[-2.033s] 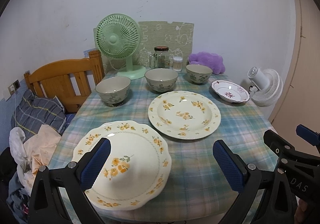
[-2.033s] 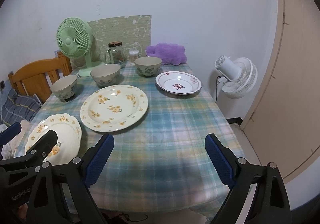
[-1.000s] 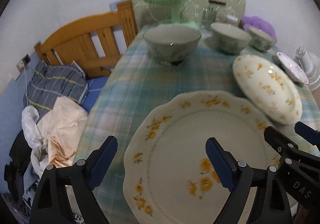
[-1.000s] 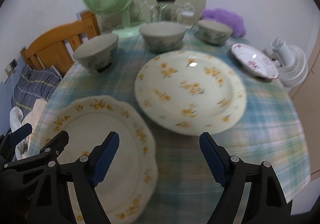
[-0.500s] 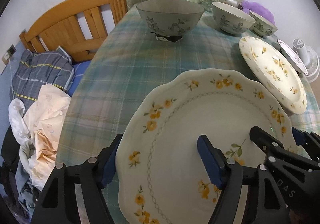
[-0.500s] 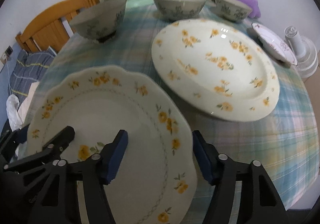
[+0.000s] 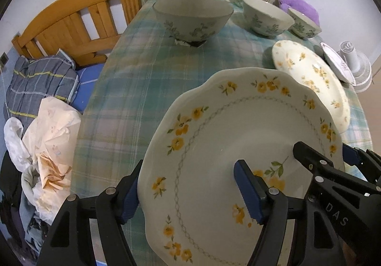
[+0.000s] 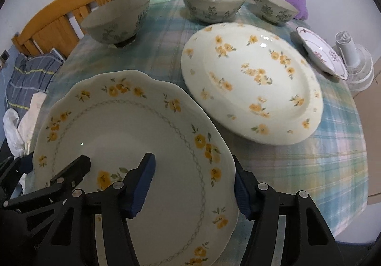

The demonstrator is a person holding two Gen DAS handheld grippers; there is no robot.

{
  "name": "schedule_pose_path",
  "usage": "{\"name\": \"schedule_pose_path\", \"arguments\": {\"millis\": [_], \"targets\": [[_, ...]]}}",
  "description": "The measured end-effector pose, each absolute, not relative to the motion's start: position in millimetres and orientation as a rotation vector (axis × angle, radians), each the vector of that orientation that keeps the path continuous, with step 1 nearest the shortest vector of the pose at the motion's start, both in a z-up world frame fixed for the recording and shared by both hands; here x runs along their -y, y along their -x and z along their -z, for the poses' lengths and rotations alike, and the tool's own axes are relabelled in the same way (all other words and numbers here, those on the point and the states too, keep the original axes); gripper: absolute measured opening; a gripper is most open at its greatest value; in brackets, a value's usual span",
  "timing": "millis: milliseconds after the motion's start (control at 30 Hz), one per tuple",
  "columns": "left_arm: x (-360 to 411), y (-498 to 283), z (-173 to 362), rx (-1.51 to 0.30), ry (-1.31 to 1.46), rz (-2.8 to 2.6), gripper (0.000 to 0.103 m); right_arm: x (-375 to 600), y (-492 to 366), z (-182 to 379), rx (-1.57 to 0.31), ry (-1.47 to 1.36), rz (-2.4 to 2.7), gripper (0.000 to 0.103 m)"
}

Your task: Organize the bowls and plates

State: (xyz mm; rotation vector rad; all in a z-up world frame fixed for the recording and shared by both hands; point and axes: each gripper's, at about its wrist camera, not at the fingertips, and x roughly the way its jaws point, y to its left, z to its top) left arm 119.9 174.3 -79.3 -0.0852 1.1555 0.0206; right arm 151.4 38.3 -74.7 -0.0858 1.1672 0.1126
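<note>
One table (image 8: 321,166) under a checked cloth carries everything here, with a wooden bedstead (image 7: 71,28) against its left side and a heap of clothes (image 7: 40,147) down beside that.

Now the crockery. The near plate (image 8: 123,128), scalloped with yellow flowers round the rim, sits at the front left of the table, right under both claws. Just beside it to the right lies the far plate (image 8: 250,80), rounder and strewn with the same yellow flowers; the two rims are close but apart. Behind them runs a row of bowls: left bowl (image 8: 116,21), middle bowl (image 8: 212,4), right bowl (image 8: 273,7), all upright. A small plate (image 8: 319,51) with a red pattern sits at the right edge, close to the far plate.

And the claws. The left claw (image 7: 188,168) straddles the near plate's left rim, one blue pad against the outer edge, the other down on the plate's face. The right claw (image 8: 192,160) does the same at the right rim, one pad over the well, one at the outer edge. Whether either is truly squeezing, I can't tell from here.
</note>
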Motion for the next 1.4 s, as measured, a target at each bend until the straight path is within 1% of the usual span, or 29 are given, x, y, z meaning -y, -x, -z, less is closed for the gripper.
{"name": "schedule_pose_path", "arguments": {"millis": [167,367,900,1400], "targets": [[-163.3,-127.6,64.9,-1.124,0.074,0.012,0.073,-28.0,-154.9,53.0,-1.136,0.077,-0.076,0.066],[-136.8,-136.6,58.2,-1.095,0.034,0.066,0.073,-2.2,-155.2,43.5,-1.109,0.032,-0.016,0.066],[-19.2,-144.3,51.9,-1.096,-0.014,0.128,0.073,117.2,-150.9,42.2,-1.092,-0.026,0.048,0.066],[79.1,-155.9,66.2,-1.122,-0.015,0.175,0.073,223.8,-153.5,51.9,-1.115,-0.025,0.098,0.065]]}}
